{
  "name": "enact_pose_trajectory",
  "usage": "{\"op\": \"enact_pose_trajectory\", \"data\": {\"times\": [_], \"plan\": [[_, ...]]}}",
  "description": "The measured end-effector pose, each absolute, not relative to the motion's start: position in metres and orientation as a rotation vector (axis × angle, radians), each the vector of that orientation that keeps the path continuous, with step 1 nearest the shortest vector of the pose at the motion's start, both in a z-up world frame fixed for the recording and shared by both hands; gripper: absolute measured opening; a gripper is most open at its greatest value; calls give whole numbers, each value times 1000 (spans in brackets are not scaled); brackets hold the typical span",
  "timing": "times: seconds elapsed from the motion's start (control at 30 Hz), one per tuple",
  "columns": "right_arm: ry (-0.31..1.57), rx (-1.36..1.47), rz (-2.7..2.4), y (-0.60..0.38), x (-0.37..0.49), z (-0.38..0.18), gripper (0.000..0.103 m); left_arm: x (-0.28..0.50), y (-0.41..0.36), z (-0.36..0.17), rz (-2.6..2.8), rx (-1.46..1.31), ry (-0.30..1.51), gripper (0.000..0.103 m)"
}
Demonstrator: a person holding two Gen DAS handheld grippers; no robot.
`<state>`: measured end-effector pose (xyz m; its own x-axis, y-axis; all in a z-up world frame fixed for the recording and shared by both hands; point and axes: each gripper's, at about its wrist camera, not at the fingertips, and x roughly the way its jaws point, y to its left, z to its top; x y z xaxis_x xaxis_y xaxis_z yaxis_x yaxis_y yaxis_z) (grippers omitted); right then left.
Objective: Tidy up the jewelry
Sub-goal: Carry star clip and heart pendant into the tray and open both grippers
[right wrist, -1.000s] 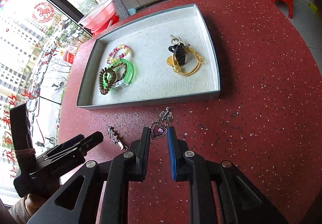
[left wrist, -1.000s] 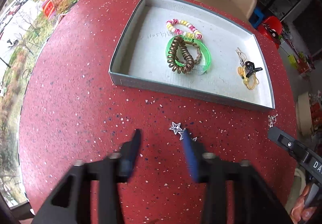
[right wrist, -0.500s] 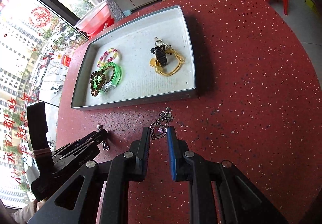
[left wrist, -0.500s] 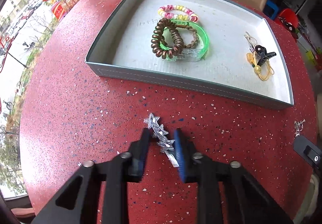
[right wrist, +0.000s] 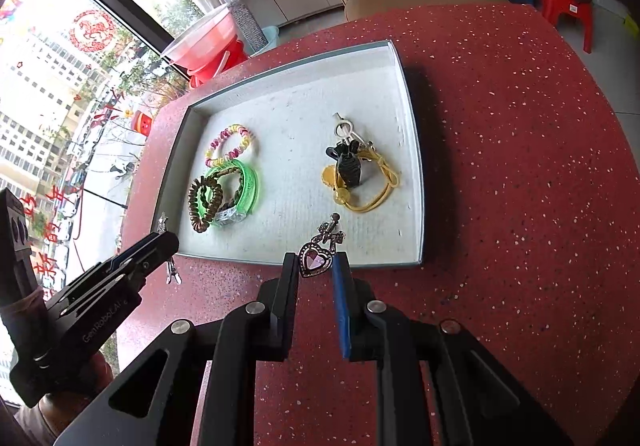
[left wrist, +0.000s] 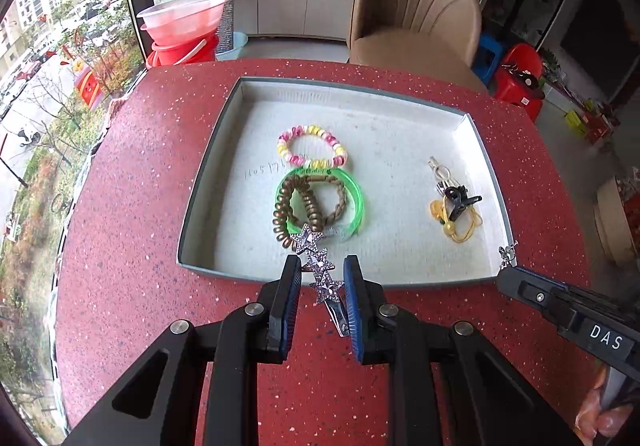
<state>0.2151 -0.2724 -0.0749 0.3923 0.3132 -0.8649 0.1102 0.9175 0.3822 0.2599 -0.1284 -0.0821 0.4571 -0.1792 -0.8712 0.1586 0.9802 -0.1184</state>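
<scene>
Two grippers hover at the gray tray's (left wrist: 200, 181) near edge above the red desk (left wrist: 128, 205). Left gripper (left wrist: 321, 286) jaws grasp a star hair clip (left wrist: 320, 266). Right gripper (right wrist: 316, 278) jaws grasp a heart pendant (right wrist: 315, 261).

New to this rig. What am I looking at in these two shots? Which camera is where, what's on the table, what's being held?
No robot: a person holds one two-finger tool in each hand, each with a fisheye camera looking along its fingers. One picture is from the left tool, which is shut on a star hair clip. The other is from the right tool, which is shut on a heart pendant. Ahead, on the red table, sits a grey tray holding a beaded bracelet, a green bangle, a brown coil tie and a black claw clip on yellow cord.
</scene>
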Motion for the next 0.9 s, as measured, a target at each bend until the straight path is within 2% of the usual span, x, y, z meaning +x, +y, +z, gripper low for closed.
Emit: {"op": "enact_pose_trajectory", "data": {"times": [0.3, 0.6, 0.67, 0.73, 0.9], "plan": [[1215, 362, 112, -271, 250, -99, 18, 295, -130, -89, -228, 56, 1073, 40], [1286, 353, 106, -267, 261, -126, 20, 297, -134, -97, -203, 100, 1089, 41], [1292, 356, 108, -266, 262, -127, 26, 297, -134, -97, -193, 107, 1087, 41], [1286, 355, 111, -265, 262, -126, 43, 296, -133, -97, -180, 111, 1085, 41], [1243, 364, 119, -262, 257, -114, 46, 292, -128, -93, -163, 106, 1070, 41]]}}
